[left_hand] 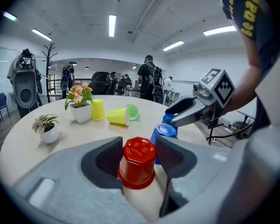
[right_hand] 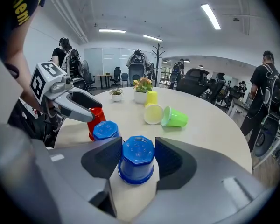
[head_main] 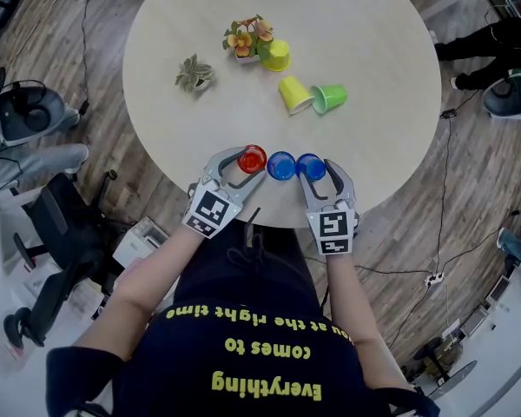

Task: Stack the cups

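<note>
My left gripper (head_main: 247,162) clamps upturned red cup (head_main: 253,158), right gripper (head_main: 314,169) clamps rightmost blue cup (head_main: 311,165). Both at lower edge of round pale table (head_main: 373,68). Wood-plank floor (head_main: 52,33) around.

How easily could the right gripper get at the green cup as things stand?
Probably not yet: the right gripper is closed on a blue cup. Nothing stands between it and the green cup, though.

A round pale counter (head_main: 373,50) stands on a wood-plank floor (head_main: 61,42). Toward its far side, a flowering plant in a white pot (head_main: 246,40) sits near a small succulent in a white pot (head_main: 194,75). A black office chair (head_main: 48,233) stands beside the counter, and a power strip (head_main: 433,279) lies on the floor.
</note>
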Motion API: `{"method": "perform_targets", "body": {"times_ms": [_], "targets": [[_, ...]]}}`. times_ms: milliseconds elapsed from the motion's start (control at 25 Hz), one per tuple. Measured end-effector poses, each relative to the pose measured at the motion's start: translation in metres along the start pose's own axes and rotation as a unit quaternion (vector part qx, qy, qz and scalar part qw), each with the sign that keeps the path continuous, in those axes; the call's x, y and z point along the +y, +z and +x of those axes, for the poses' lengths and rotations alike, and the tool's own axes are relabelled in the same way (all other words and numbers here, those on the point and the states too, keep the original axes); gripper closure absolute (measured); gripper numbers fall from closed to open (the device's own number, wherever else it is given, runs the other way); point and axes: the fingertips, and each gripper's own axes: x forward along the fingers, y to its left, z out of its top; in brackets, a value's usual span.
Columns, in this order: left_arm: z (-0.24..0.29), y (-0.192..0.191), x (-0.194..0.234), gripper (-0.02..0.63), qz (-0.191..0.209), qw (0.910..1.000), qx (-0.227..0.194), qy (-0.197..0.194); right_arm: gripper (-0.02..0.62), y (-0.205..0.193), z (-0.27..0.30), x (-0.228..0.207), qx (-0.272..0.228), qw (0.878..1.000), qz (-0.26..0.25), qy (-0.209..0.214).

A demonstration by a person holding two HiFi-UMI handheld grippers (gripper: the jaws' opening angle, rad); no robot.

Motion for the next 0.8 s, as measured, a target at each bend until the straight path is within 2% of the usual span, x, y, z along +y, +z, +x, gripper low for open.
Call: {"method": "perform_targets", "body": {"times_ms": [440,680,800], "targets": [[-0.0017,0.0002,0.0004,0.379,-0.009,0.9999,-0.005,-0.001,0.36,-0.0054,-0.0045,-0.0064,0.009,1.0,-0.003,-0.01],[0.0012,0.0021,-0.0023,0.379,-0.019,0.9997,-0.012,-0.009,0.36,-0.0054,-0.0028,-0.0015,0.008,1.0,0.003,0.001],[0.0023,0.0022,-0.0033,0.374,-0.027,0.9994,-0.013,-0.014,0.326,-0.007,-0.0014,0.0018,0.011,1.0,0.012,0.013]]}}
